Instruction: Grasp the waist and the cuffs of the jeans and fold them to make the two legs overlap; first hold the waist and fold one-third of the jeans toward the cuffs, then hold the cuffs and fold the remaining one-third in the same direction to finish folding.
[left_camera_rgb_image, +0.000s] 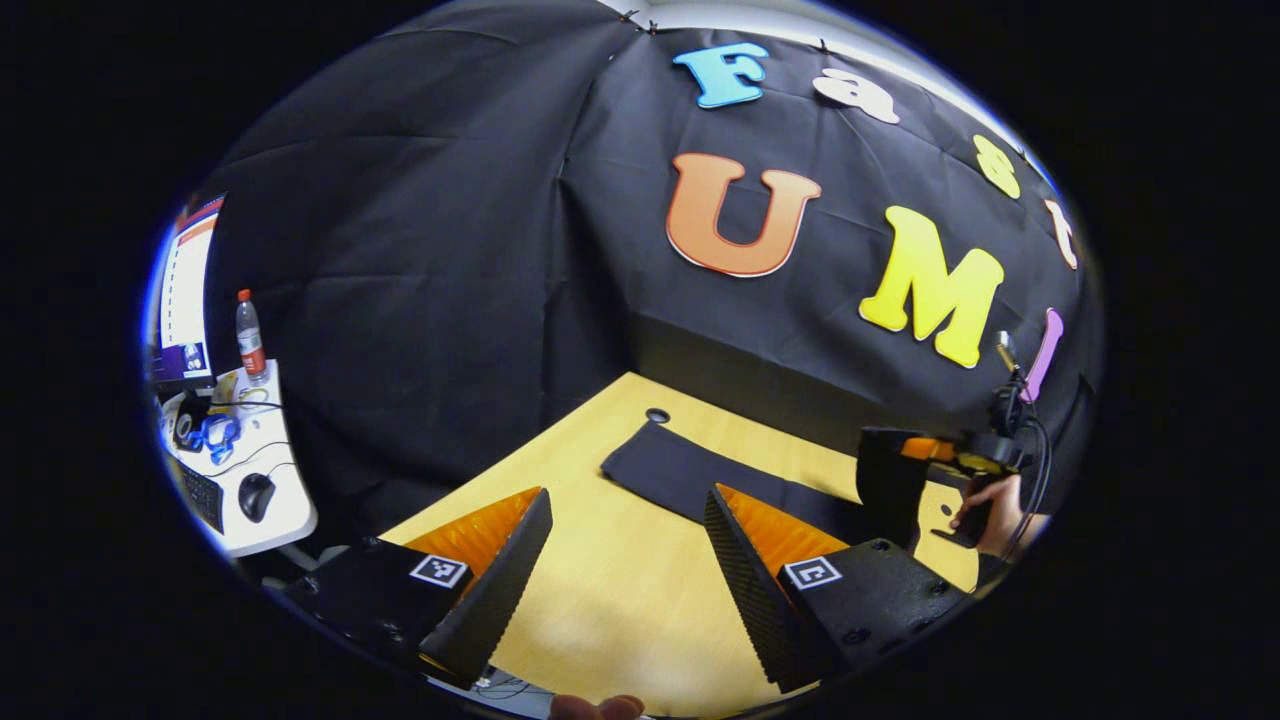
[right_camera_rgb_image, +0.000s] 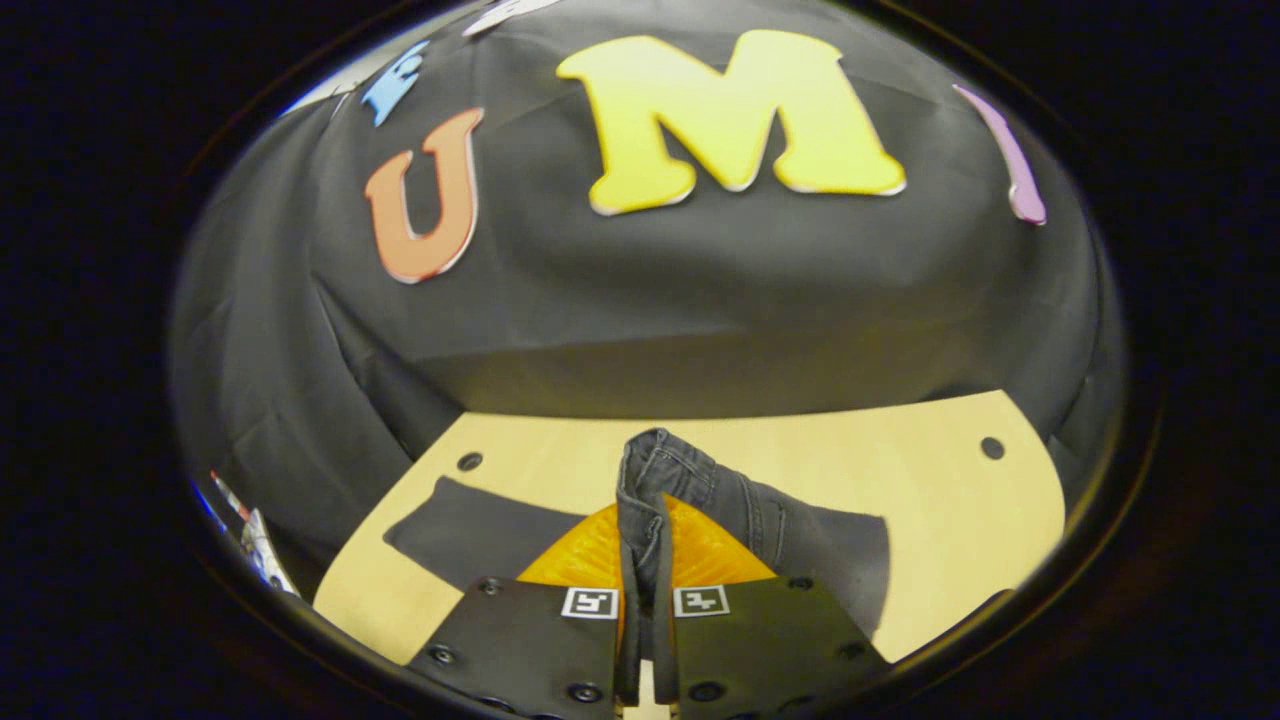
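Jeans (right_camera_rgb_image: 720, 510) stretch lengthwise across the table (right_camera_rgb_image: 930, 500), waist pinched up by the right gripper (right_camera_rgb_image: 645, 600), cuffs lying ahead of the wide-open left gripper (left_camera_rgb_image: 625, 560).

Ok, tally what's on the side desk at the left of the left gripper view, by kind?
Bottle: 1
Monitor: 1
Keyboard: 1
Mouse: 1
Total: 4
A blue item beside the keyboard is too small to identify, so it is left uncounted.
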